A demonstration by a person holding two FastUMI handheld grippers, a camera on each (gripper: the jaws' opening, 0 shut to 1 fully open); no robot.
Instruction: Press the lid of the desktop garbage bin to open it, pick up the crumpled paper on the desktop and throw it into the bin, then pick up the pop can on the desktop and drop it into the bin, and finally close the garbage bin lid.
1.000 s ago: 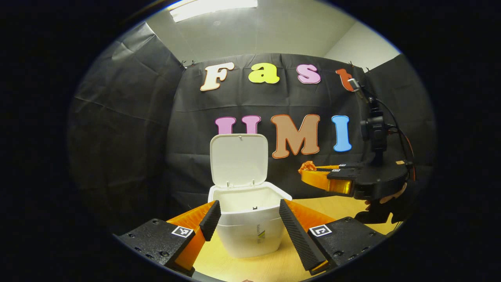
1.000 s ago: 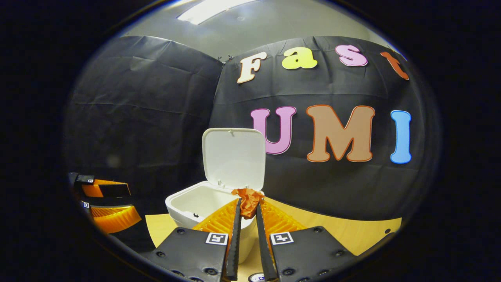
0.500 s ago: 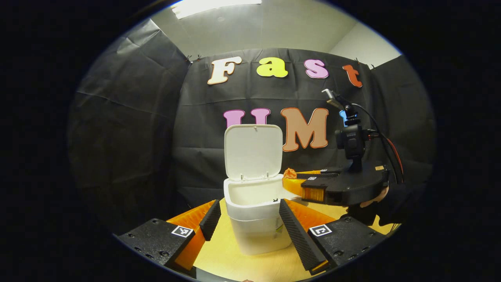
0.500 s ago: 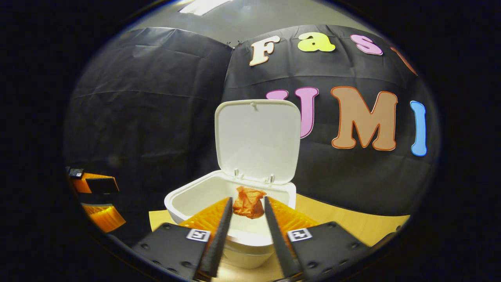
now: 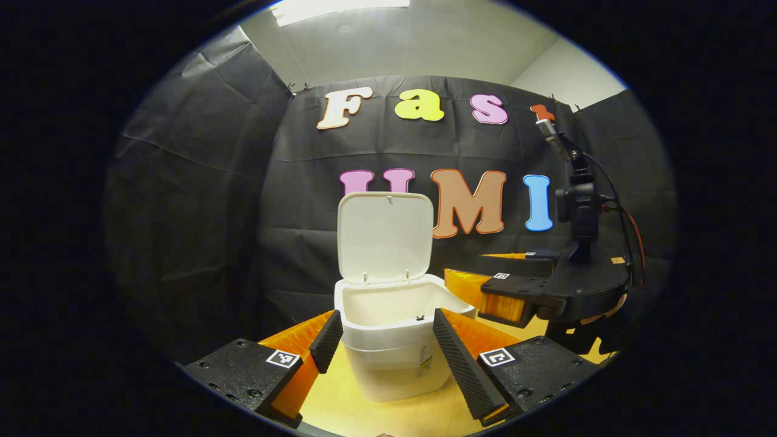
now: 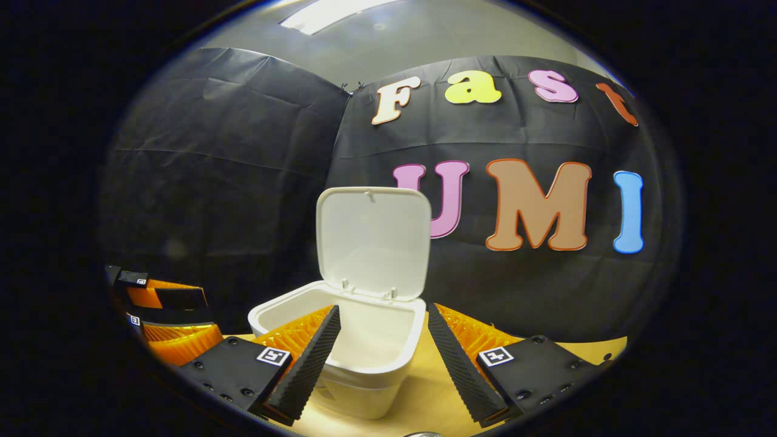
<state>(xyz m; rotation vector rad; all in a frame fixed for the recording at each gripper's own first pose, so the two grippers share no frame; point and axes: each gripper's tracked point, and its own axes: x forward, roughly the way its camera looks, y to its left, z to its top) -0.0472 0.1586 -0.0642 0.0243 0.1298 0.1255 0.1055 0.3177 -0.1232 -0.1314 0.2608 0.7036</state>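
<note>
Hovering wide open, the right gripper (image 6: 379, 346) frames the bin (image 6: 340, 352).
Left gripper (image 5: 382, 340) spread wide before the bin too; its lid (image 6: 373, 240) stands upright at the back, on the wooden desktop (image 6: 425, 394).

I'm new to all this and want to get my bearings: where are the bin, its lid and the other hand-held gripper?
bin (image 5: 388, 364), left gripper view, on its front wall.
lid (image 6: 373, 240), right gripper view, on its raised inner face.
right hand-held gripper (image 5: 467, 273), left gripper view, between its open fingers.
</note>
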